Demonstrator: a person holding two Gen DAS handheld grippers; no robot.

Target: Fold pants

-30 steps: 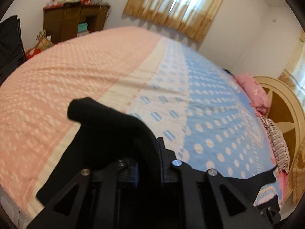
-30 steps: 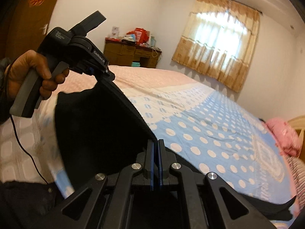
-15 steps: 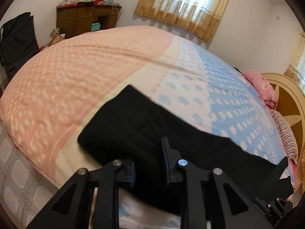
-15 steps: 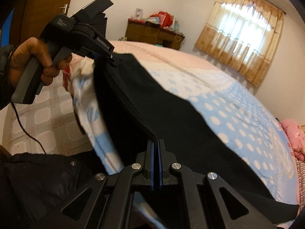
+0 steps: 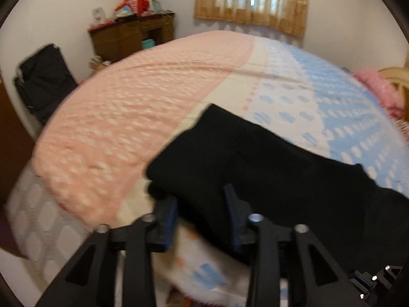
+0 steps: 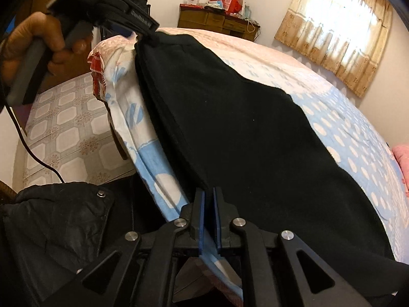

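The black pants (image 5: 268, 168) lie folded along the near edge of the bed, also in the right wrist view (image 6: 242, 117). My left gripper (image 5: 202, 204) is open, its fingers either side of the pants' near left corner with nothing pinched. In the right wrist view the left gripper (image 6: 143, 32) sits at the pants' far corner. My right gripper (image 6: 208, 199) has its jaws slightly parted at the pants' near edge. The cloth reaches the fingertips, but a narrow gap shows between the pads.
The bed (image 5: 153, 97) has a pink, cream and blue dotted sheet hanging over its edge (image 6: 143, 138). A wooden dresser (image 5: 133, 38) and a black chair (image 5: 43, 81) stand beyond it. Tiled floor (image 6: 66, 128) lies to the left. A pink pillow (image 5: 381, 92) is at the right.
The pants came down from being held up and now lie flat on the bed edge. My left gripper opened and let go. My right gripper's jaws parted slightly.
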